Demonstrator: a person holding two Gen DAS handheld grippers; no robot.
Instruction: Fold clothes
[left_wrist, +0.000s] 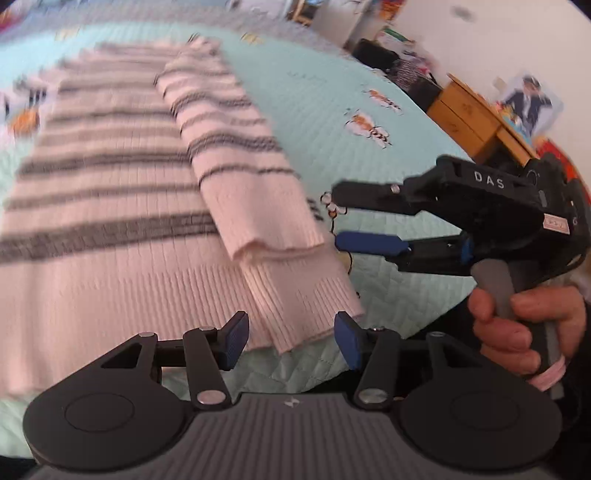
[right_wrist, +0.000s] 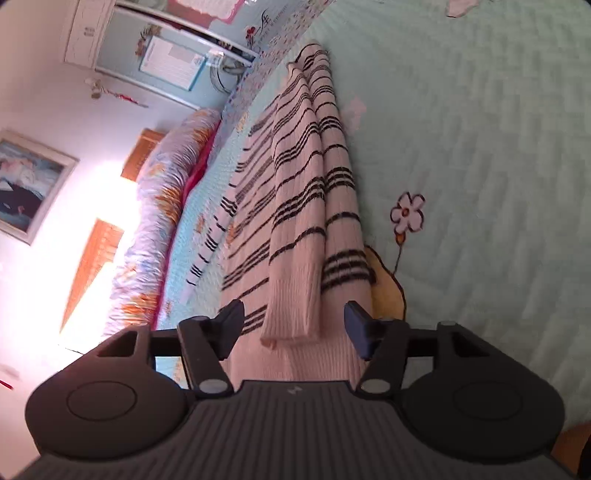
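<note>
**Sleeve folded in, hem fold yet to come**

Left wrist view: a pale pink striped sweater (left_wrist: 110, 192) lies flat on the bed (left_wrist: 369, 122), over a mint quilted cover. One sleeve (left_wrist: 240, 166) is already laid lengthwise over the body, its cuff resting near the ribbed hem. The left hand-held gripper (left_wrist: 291, 339) hovers just over the hem's corner, jaws released, with no cloth pinched between the blue pads. To the right, the right hand-held gripper (left_wrist: 340, 218) is held by a person's hand (left_wrist: 524, 325) just beside the sweater's edge near the cuff; its jaws stand apart and empty.

Right wrist view: the sweater (right_wrist: 295, 184) runs away from the camera along the bed (right_wrist: 480, 147), the folded sleeve (right_wrist: 295, 266) lying on top. The right hand-held gripper (right_wrist: 295, 328) is released, its pads either side of the cuff end without pressing it. A pillow lies far left.

Judging by this, one side fold is done; the other sleeve's state is unclear, and the bottom-to-top folding is still to do.
</note>
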